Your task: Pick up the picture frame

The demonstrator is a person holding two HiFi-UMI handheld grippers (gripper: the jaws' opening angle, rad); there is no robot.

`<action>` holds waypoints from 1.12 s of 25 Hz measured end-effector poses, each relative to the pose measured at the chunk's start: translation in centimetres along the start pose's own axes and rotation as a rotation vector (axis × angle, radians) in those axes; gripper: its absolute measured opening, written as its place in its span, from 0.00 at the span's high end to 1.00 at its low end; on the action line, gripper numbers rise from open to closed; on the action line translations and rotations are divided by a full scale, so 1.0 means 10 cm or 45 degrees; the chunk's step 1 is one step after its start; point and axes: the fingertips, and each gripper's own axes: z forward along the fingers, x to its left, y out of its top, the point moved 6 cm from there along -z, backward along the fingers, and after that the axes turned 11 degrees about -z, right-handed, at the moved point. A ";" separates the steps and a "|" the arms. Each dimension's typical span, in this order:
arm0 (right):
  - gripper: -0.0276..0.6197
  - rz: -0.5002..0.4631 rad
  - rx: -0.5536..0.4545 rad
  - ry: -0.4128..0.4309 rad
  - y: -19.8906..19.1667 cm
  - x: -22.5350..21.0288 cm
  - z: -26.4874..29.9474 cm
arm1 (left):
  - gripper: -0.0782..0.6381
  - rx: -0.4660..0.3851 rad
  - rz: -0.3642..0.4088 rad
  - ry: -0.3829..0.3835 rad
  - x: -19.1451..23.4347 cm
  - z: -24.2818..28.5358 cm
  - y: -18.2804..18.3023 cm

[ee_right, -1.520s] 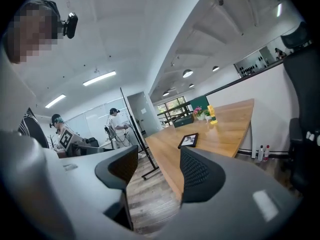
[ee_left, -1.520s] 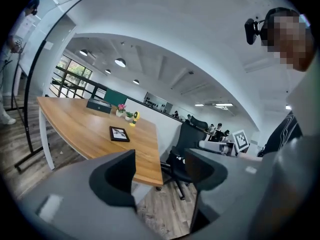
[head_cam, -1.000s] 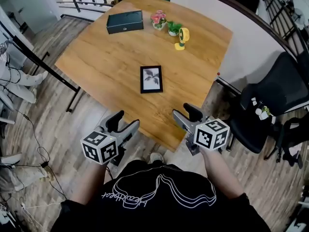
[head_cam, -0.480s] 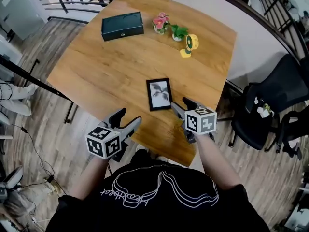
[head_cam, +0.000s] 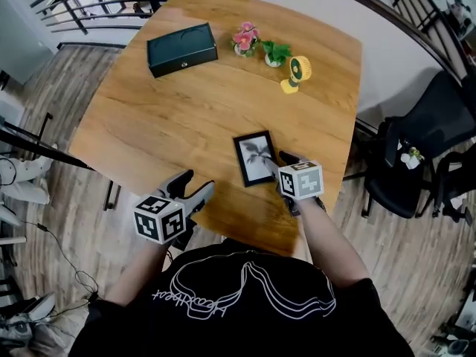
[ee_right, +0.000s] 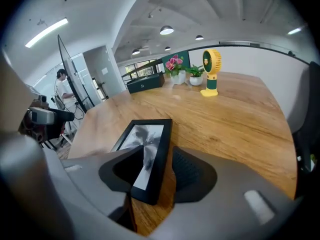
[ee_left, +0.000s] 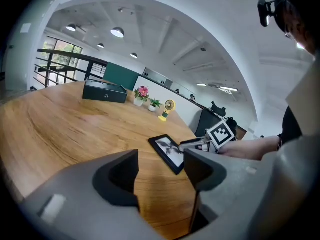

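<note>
Light-wood table point(head_cam: 149, 117) was bare all round the black-framed picture point(head_cam: 253, 158), open from every side. Obstacles stood only along the far edge, well apart: dark green rectangular box point(head_cam: 181, 49), pink-flowered pot point(head_cam: 244, 39), small green potted plant point(head_cam: 275, 52), yellow desk fan point(head_cam: 296, 73).

From the head view, your right gripper point(head_cam: 278, 163) hides most of its own jaws under its marker cube point(head_cam: 301, 179), it covers the picture frame point(head_cam: 253, 157) at the frame's 4 o'clock corner, and the print inside is too small to tell.
</note>
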 end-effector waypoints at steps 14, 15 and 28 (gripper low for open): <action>0.77 0.040 0.043 -0.064 -0.05 0.04 0.05 | 0.49 0.067 0.017 -0.058 0.20 0.11 0.02; 0.77 0.042 0.042 -0.071 -0.06 0.04 0.04 | 0.49 0.072 0.017 -0.061 0.19 0.12 0.01; 0.78 0.051 0.075 -0.109 -0.36 0.19 -0.23 | 0.49 0.103 0.025 -0.022 0.05 -0.07 -0.31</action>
